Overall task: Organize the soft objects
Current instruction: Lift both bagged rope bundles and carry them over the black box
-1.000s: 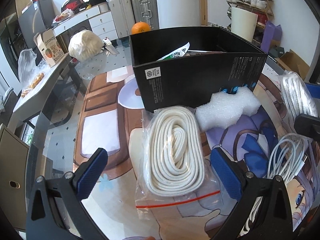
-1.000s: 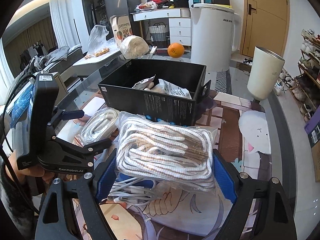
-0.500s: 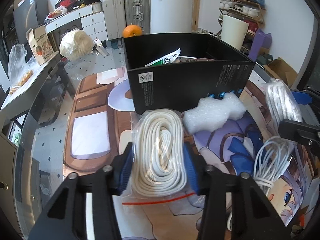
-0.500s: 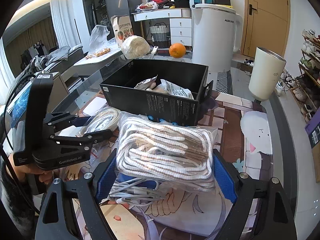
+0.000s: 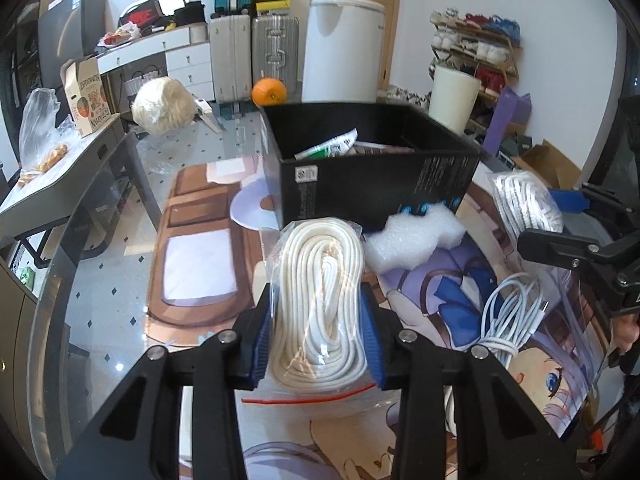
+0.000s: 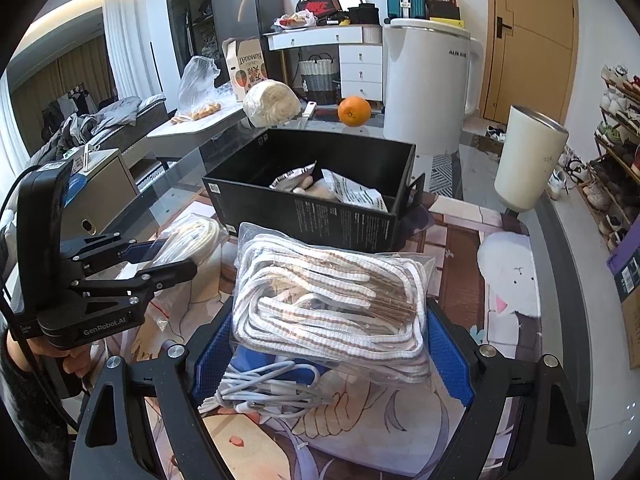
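My left gripper (image 5: 318,340) is shut on a clear zip bag of coiled white rope (image 5: 320,300), lifted just in front of the black box (image 5: 372,184); the same bag shows in the right wrist view (image 6: 192,244). My right gripper (image 6: 328,348) is closed on a bag of white and brown striped cord (image 6: 328,304), which also shows in the left wrist view (image 5: 524,204). The black box (image 6: 312,216) holds several packets. A white foam piece (image 5: 412,240) lies against the box front. A loose white cable (image 5: 508,320) lies on the mat and sits under the right gripper (image 6: 264,388).
An orange (image 6: 354,110), a round cream bundle (image 6: 272,102), a white bin (image 6: 428,80) and a cream cup (image 6: 528,164) stand behind the box. The printed mat (image 5: 460,292) covers the glass table (image 5: 100,320). A side table (image 5: 52,184) stands left.
My left gripper closed on the bag of white rope and lifted it a little toward the box. My right gripper kept its hold on the striped cord bag.
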Demonstrator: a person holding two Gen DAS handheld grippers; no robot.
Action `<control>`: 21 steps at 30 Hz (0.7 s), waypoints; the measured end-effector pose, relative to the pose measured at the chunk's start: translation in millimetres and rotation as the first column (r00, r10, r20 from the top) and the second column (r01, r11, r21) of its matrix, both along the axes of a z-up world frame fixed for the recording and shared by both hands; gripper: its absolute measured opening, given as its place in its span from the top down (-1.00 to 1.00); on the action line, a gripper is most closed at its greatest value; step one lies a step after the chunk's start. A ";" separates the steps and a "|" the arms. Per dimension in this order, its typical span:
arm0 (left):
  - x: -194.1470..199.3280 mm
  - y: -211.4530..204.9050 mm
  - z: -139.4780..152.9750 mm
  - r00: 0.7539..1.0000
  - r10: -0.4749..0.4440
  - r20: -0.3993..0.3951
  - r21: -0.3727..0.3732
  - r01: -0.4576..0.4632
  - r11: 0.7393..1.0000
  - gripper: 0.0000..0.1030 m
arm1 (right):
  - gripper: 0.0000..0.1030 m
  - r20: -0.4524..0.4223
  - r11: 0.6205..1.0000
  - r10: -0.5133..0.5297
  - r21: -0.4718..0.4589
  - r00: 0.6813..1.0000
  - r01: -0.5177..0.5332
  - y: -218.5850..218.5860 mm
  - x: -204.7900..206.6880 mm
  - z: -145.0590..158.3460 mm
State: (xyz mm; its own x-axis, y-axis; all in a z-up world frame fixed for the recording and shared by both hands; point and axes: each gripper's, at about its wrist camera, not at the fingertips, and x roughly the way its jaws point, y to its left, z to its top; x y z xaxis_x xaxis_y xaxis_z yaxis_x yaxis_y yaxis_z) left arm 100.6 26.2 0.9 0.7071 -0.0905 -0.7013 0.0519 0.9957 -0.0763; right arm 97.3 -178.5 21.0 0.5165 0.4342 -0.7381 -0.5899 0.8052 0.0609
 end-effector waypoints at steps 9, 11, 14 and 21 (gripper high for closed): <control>-3.3 3.0 24.9 0.994 0.006 0.111 -0.037 -0.002 0.999 0.28 | -0.70 0.055 1.000 -0.013 0.027 0.998 0.011 1.5 5.1 10.9; -1.2 3.0 28.9 0.992 0.009 0.123 -0.045 -0.004 0.999 0.28 | -0.70 0.068 0.999 -0.023 0.042 0.997 0.020 1.3 8.4 13.6; 4.7 1.9 34.3 0.990 0.008 0.138 -0.056 -0.001 0.998 0.28 | -0.70 0.098 0.998 -0.032 0.065 0.995 0.025 2.8 13.3 19.7; 21.5 2.7 49.1 0.985 0.014 0.173 -0.071 -0.001 0.997 0.28 | -0.70 0.128 0.998 -0.027 0.060 0.991 0.019 13.2 26.0 31.0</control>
